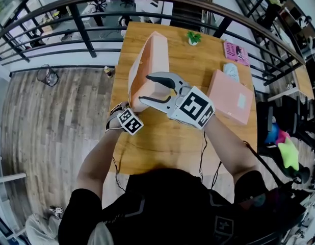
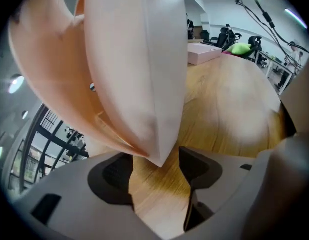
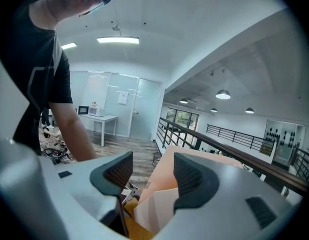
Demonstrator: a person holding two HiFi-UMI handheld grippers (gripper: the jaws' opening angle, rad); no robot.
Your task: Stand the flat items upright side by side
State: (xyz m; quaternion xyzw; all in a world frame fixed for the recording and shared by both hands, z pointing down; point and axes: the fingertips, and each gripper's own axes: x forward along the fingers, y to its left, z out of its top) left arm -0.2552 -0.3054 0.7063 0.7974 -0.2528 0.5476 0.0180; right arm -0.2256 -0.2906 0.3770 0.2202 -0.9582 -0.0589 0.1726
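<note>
Two flat peach boxes (image 1: 150,63) stand on edge, pressed together, on the wooden table (image 1: 162,137). In the left gripper view the paler box (image 2: 134,59) and the peach one (image 2: 49,84) rise right above my left gripper (image 2: 154,169). Its jaws are open, the boxes' lower corner sits between them, and the pads do not press on it. In the head view only my left gripper's marker cube (image 1: 130,121) shows, at the boxes' near end. My right gripper (image 1: 145,88) is open over that same end; the boxes (image 3: 159,204) show beyond its jaws (image 3: 152,176). A third pink box (image 1: 230,97) lies flat at the right.
A small potted plant (image 1: 193,38), a pink packet (image 1: 236,52) and a crumpled pale thing (image 1: 231,71) lie at the table's far right. A dark railing (image 1: 81,29) runs behind the table. Wood floor (image 1: 50,126) lies to the left.
</note>
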